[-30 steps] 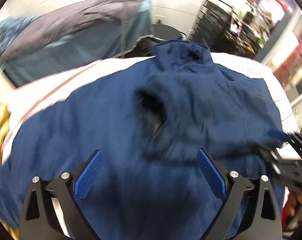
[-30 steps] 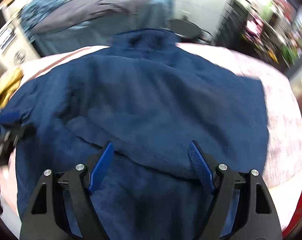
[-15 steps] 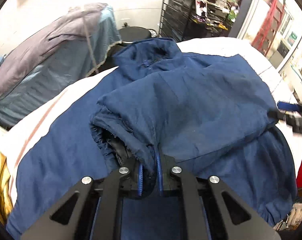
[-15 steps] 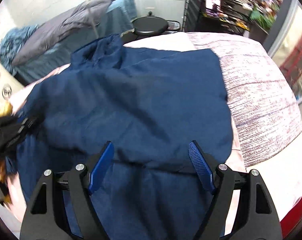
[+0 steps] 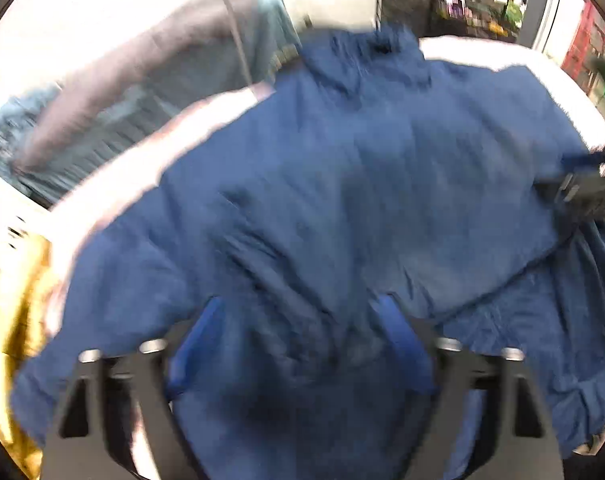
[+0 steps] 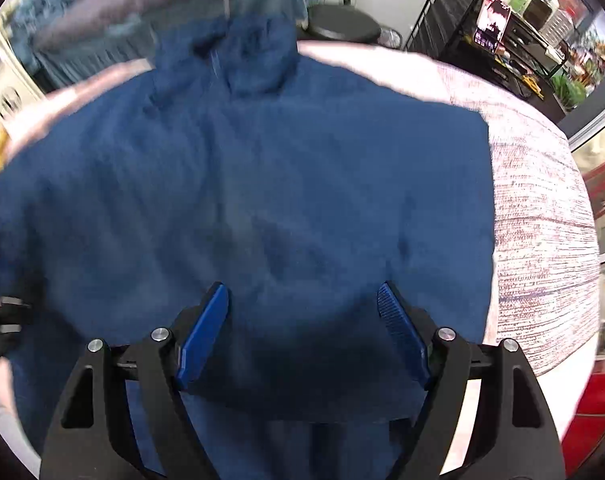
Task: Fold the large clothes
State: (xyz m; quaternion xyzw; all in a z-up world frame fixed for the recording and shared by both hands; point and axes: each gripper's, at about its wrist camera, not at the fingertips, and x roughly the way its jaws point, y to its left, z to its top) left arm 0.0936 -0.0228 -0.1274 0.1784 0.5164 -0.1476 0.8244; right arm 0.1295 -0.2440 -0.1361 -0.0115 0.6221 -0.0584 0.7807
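A large dark blue jacket [image 5: 342, 200] lies spread on a pale bed cover [image 5: 174, 136], collar at the far side, sleeves folded in over the body. It also fills the right wrist view [image 6: 262, 184]. My left gripper [image 5: 302, 332] is open just above the jacket's near middle, holding nothing. My right gripper [image 6: 302, 320] is open above the jacket's lower part, empty. The right gripper shows at the right edge of the left wrist view [image 5: 590, 192]. Both views are blurred.
A yellow garment [image 5: 10, 320] lies at the left edge of the bed. Grey and light blue clothes [image 5: 162, 80] hang behind the bed. A black stool [image 6: 342, 26] and black shelving [image 6: 502, 40] stand at the back right. The bed cover [image 6: 542, 216] is bare on the right.
My left gripper was shut on a fold of the jacket half a second ago; it has let go and opened. The sleeve now lies flat. The right gripper stayed open and shifted over the jacket.
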